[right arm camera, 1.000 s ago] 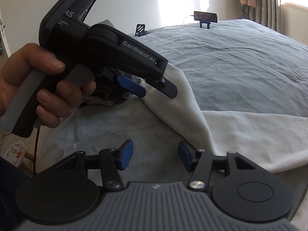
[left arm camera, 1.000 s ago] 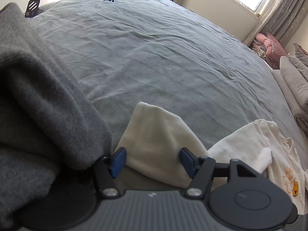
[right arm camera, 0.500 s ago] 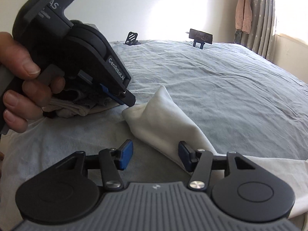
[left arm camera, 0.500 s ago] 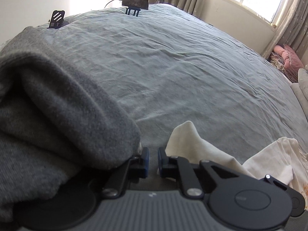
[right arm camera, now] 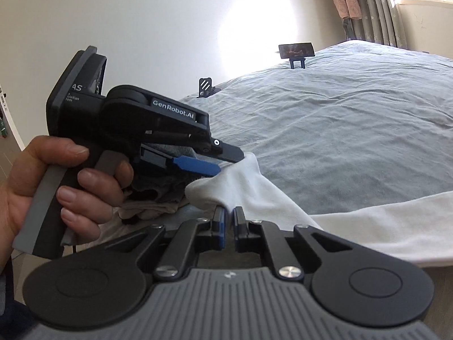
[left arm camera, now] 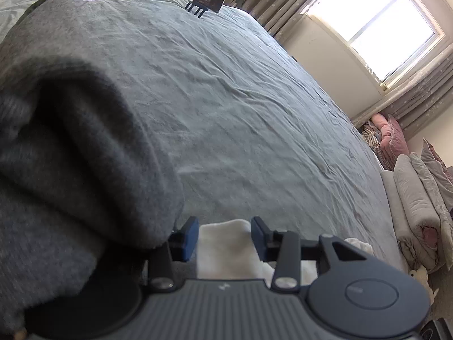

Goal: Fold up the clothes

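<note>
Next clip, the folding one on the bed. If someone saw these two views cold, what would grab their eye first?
In the right wrist view, the left gripper held in a hand fills the left side, its fingers open around the tip of a white garment. Below it the right gripper is shut on that same cloth. In the left wrist view a grey knit garment looms blurred at left over the wide grey-blue bedspread.

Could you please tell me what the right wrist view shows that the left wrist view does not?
Only the right wrist view: the person's hand gripping the left gripper, and the right gripper shut on the white garment.
Only the left wrist view: the window and folded bedding.
Both: the grey bedspread, the phone on its stand, and the white garment.
</note>
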Motion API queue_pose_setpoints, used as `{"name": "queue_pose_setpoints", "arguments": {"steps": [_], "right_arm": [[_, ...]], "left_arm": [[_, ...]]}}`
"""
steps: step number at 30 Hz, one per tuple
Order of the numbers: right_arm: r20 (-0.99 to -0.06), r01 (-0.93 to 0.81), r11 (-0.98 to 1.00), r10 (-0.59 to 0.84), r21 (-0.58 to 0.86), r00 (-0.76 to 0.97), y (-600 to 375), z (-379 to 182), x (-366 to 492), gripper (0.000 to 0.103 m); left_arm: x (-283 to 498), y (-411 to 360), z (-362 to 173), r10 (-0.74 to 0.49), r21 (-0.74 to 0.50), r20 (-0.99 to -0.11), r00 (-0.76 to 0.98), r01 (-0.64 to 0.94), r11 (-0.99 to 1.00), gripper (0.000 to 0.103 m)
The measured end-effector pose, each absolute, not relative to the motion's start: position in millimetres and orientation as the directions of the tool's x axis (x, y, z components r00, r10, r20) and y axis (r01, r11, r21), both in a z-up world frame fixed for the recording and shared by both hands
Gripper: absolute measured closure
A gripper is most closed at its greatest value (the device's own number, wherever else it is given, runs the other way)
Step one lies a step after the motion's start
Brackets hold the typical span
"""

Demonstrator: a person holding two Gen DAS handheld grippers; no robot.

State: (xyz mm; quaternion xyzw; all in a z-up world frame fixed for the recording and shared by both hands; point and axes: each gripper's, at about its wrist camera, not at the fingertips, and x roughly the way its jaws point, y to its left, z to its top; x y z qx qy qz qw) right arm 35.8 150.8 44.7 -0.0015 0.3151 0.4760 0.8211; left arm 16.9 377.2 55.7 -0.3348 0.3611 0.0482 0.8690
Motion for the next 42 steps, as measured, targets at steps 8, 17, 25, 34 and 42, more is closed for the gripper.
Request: {"name": "queue_pose_setpoints", "arguments": {"steps": [8, 17, 25, 34, 42], "right_arm": [[-0.564, -0.753, 0.528, 0.785, 0.393, 0.256, 139, 23, 29, 0.09], [-0.53, -0.714, 0.524, 0.81, 0.464, 0.25, 92, 41, 20, 0.085], [-0.631, -0.579, 0.702, 0.68, 0.415, 0.372, 9, 41, 5, 0.083], [-0.653, -0.395, 0.823, 0.566, 0.408, 0.503, -124, 46, -71, 0.051], [-0.712, -0.091, 0.915, 0.365, 0.392, 0.6, -219, 33, -130, 0.047]], "left_arm": [[24, 353, 61, -0.092, -0.423, -0.706, 0.703, -0.314, 0.85, 0.059], [23, 331, 62, 0.015, -0.228, -0.762, 0.647, -0.29, 0.929, 0.059], [24, 314, 49, 0.153, 0.009, -0.792, 0.591, -0.24, 0.971, 0.084], [10, 303, 85, 0.212, 0.022, -0.707, 0.675, -0.278, 0.96, 0.084], [-3, 225, 95, -0.096, -0.199, -0.714, 0.694, -0.069, 0.978, 0.069]]}}
